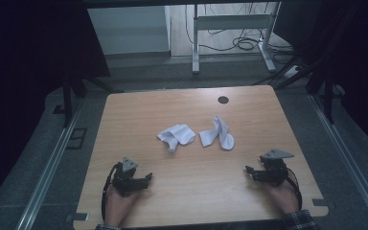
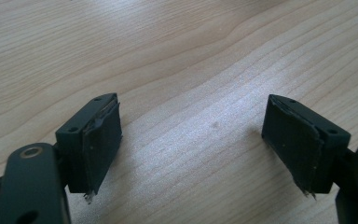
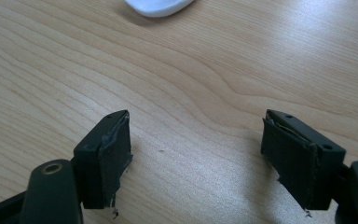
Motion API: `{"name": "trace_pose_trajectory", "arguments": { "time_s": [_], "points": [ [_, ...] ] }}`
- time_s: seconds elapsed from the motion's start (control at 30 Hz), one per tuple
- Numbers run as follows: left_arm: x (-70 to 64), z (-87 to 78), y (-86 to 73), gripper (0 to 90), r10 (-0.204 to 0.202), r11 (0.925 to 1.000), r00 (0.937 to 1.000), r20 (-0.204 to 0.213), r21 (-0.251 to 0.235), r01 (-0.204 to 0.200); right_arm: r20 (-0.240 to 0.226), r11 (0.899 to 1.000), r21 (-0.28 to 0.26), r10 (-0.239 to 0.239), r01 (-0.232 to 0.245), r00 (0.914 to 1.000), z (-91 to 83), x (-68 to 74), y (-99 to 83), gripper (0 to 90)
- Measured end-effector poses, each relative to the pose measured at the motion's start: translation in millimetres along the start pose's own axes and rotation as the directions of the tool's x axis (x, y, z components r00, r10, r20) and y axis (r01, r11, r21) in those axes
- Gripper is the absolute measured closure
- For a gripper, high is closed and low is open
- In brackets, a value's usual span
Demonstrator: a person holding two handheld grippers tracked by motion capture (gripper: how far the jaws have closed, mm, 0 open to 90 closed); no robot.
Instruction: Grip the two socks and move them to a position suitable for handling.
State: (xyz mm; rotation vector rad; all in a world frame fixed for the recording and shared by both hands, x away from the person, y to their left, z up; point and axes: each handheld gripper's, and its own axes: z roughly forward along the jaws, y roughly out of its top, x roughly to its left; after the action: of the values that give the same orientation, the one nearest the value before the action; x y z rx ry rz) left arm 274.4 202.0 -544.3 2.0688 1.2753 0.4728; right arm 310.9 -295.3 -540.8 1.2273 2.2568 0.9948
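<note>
— Socks? Where?

— Near the middle of the wooden table (image 1: 139, 120), two of them, white and crumpled. Left sock (image 1: 176, 136) folded into a loose lump. Right sock (image 1: 218, 133) just beside it, not touching, partly twisted with one end raised. Both well apart from either gripper.

— And the left gripper (image 1: 148, 178)?

— Resting at the near left of the table, held in a hand (image 1: 119, 203) coming in from the bottom edge. Jaws spread wide in the left gripper view, nothing between them, bare wood grain beneath. Grey three-cornered plate on top, black cable looping along the wrist.

— Right gripper (image 1: 248, 169)?

— Near right of the table, held by the other hand (image 1: 284, 195), checked sleeve (image 1: 298, 220) at the wrist. Jaws pointing inward toward the table's middle. Spread wide as well in the right gripper view, holding nothing. White edge of a sock (image 3: 158, 6) at the top of that view, far ahead of the jaws.

— Anything else on the table?

— Small dark round hole (image 1: 223, 99) near the far edge, beyond the socks.
</note>
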Motion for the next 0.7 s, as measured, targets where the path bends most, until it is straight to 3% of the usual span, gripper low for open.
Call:
{"name": "trace_pose_trajectory", "arguments": {
  "time_s": [0.7],
  "points": [
    [-0.2,0.1,0.1,19.9,-0.002,1.0000,1.0000,-0.001,0.000,0.002,0.005,1.000,-0.004,0.006,-0.006,1.0000,-0.2,-0.7,0.2,27.3]
  ]
}}
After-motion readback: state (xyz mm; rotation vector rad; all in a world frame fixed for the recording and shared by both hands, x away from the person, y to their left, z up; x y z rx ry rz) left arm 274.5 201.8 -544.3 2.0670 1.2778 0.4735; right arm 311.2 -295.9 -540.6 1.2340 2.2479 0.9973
